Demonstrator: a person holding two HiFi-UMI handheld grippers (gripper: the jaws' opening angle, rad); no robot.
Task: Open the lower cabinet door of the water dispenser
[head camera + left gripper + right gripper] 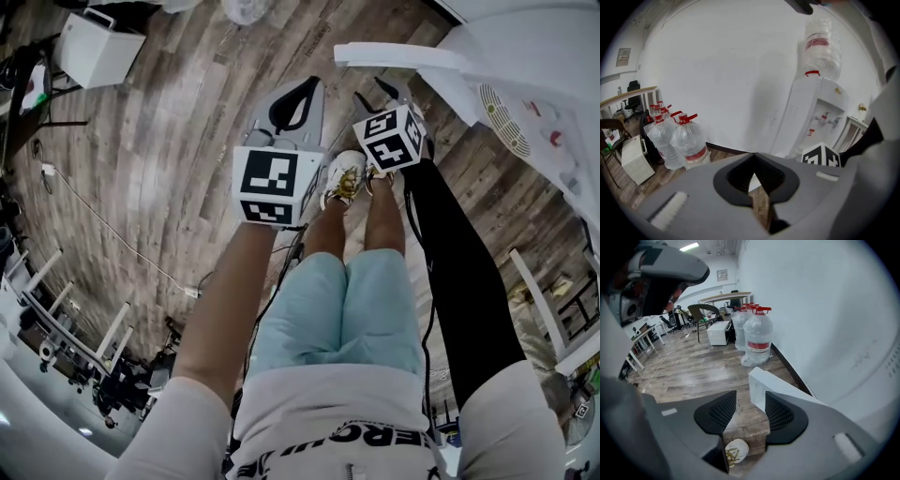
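Note:
The white water dispenser [813,117] stands against the wall with a bottle [822,47] on top. In the head view it is at the upper right [525,84], and its lower cabinet door [394,58] is swung out over the wooden floor. My right gripper [380,94] hangs just below that door's free edge. In the right gripper view the jaws stand open [750,395], and the end of the white door [758,383] shows in the gap, untouched by either pad. My left gripper [309,89] is beside it, shut and empty [753,158].
Several full water jugs [679,138] stand by the wall left of the dispenser [757,341]. A white box [98,47] sits further back. A cable [112,234] runs across the floor. The person's shoes [345,176] are below the grippers. Chairs and desks [701,312] lie further off.

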